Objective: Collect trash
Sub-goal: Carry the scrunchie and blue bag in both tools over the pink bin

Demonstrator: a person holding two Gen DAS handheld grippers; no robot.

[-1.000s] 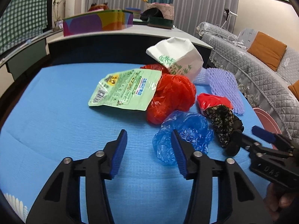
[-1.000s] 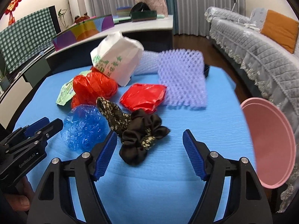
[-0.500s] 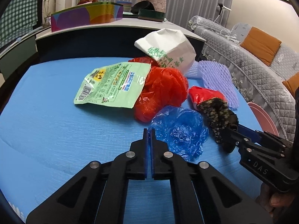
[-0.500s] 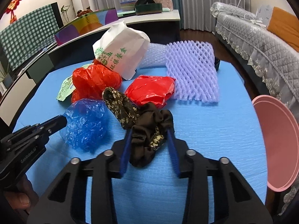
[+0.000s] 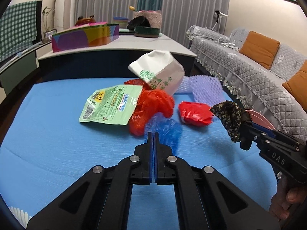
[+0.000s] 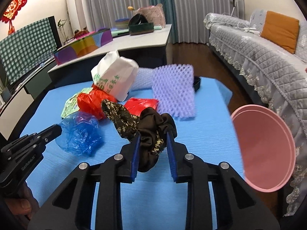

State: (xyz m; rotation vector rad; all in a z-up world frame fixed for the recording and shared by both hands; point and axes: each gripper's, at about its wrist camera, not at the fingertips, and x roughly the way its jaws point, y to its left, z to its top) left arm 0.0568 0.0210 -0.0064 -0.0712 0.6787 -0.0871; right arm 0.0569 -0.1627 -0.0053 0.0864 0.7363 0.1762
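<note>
Gripping trash on the blue desk [image 5: 48, 134]: the right tool [image 6: 152, 145] is closing on a dark scrunchie [image 6: 153, 132], pads pressing its sides, the piece raised clear of the surface in the left view. The left tool [image 5: 152, 134] is fully shut, seemingly pinching the edge of a blue plastic bag [image 5: 168, 130]. Wrappers, red bags and foam netting [image 6: 174, 94] lie beyond. Next, probably, both pieces need carrying to the pink bin [image 6: 264, 149] at the desk's right edge.

Paper bag [image 6: 115, 76] behind wrapper [image 5: 112, 105], mesh [image 6: 174, 90] right
</note>
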